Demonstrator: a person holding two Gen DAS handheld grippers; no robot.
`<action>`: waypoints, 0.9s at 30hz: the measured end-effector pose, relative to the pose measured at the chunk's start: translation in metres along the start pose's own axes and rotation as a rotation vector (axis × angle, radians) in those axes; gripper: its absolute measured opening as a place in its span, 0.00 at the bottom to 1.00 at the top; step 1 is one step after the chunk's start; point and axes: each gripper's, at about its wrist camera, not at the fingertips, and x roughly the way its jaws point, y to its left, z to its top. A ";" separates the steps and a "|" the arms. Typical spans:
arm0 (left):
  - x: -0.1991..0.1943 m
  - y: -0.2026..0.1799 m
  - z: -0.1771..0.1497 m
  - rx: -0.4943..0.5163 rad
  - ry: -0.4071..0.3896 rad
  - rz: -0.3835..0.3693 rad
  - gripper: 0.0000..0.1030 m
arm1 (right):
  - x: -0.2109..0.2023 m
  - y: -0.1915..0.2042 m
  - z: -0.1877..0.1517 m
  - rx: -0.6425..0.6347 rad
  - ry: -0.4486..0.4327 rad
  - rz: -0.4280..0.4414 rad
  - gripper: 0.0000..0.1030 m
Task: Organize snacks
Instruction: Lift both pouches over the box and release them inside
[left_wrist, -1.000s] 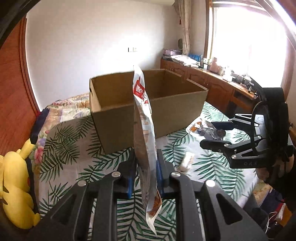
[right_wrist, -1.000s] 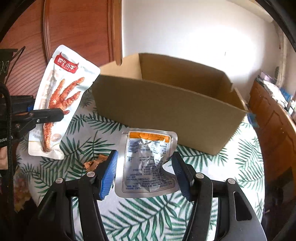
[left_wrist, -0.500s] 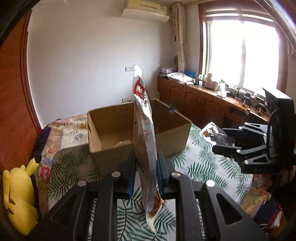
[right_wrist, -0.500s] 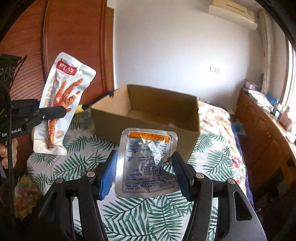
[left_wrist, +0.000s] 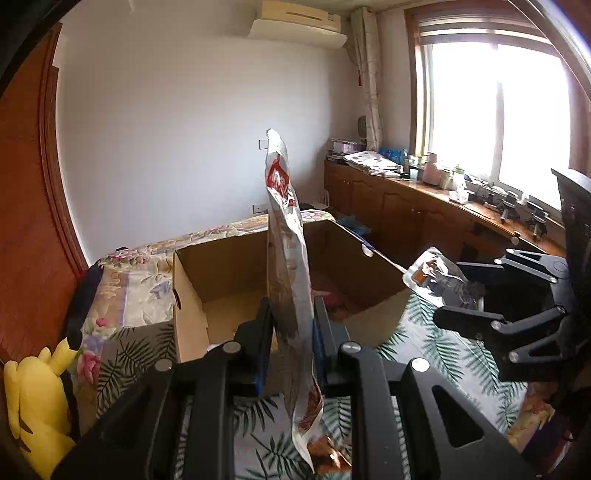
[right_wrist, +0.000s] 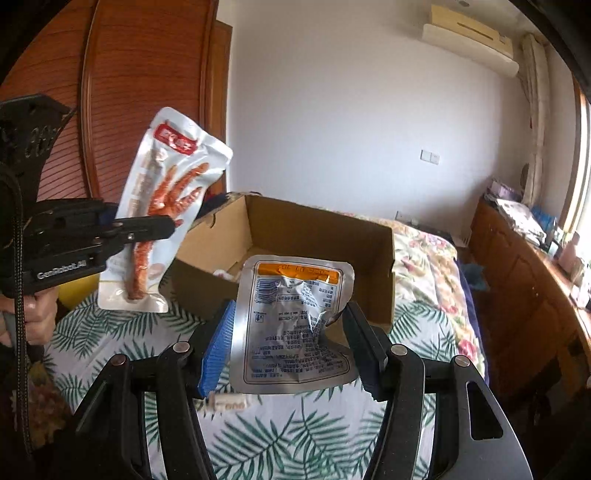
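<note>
Two packets, one per gripper: left gripper (left_wrist: 290, 332) pinches a chicken-foot packet (right_wrist: 162, 210), right gripper (right_wrist: 291, 343) clamps a silver pouch (right_wrist: 295, 321); one cardboard box (left_wrist: 229, 280), contents possibly snacks, partly hidden.

Background from my two cams: bed covered with a palm-leaf sheet (right_wrist: 295, 439), a floral quilt (right_wrist: 424, 258) at its far end toward the white wall. Yellow plush toy (left_wrist: 35, 402) at the bed's left edge, against the wood-panelled wall (right_wrist: 140, 92). AC unit (left_wrist: 297, 22) mounted high on the white wall, curtain (left_wrist: 369, 81) bunched beside it. Bright window (left_wrist: 495, 107) on the right. Below it, a long wooden cabinet (left_wrist: 402, 214), top cluttered with papers, bottles and small items. Wall switch (right_wrist: 429, 157) mid-wall.
</note>
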 end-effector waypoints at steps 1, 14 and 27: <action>0.006 0.003 0.003 -0.004 0.003 0.005 0.17 | 0.006 -0.001 0.004 0.000 0.002 -0.001 0.59; 0.076 0.042 0.024 -0.042 0.058 0.018 0.16 | 0.069 -0.028 0.017 0.009 0.053 -0.041 0.59; 0.117 0.054 0.012 -0.076 0.121 0.007 0.17 | 0.120 -0.045 0.005 0.039 0.120 -0.026 0.59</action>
